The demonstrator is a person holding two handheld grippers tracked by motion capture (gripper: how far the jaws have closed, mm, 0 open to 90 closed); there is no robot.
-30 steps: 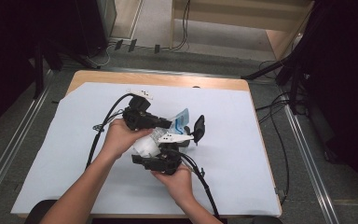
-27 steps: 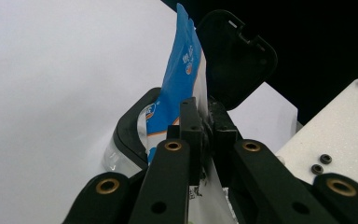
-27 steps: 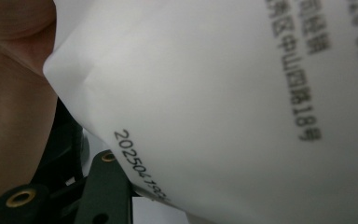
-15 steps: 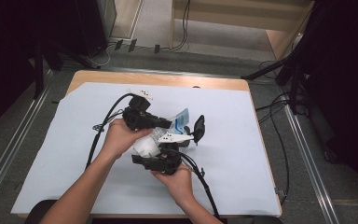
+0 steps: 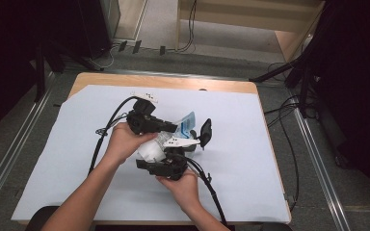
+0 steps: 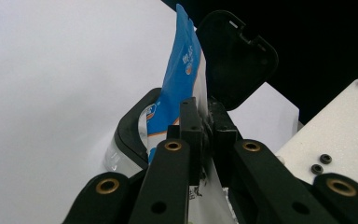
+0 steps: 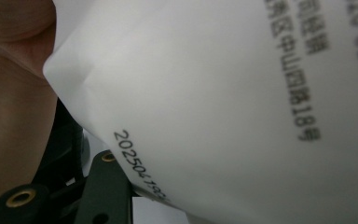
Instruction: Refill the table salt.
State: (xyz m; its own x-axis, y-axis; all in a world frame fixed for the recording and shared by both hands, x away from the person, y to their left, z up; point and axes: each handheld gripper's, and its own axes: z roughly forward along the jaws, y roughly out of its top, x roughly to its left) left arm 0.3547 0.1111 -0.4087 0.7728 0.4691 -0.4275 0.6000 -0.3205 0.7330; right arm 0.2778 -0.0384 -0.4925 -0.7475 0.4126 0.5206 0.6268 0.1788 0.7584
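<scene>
A blue and white packet stands on edge in a small black case whose lid is swung open. My left gripper is shut on the packet's edge, the pads pinching the film. From above, the left gripper reaches right to the packet beside the open lid. My right gripper points up from below, under the packet's white part. In the right gripper view the packet's printed white back hides the jaw tips. A hand is at the left.
A white sheet covers the wooden table. Black cables trail from both grippers towards the near edge. Metal rails and dark stands border the table on both sides.
</scene>
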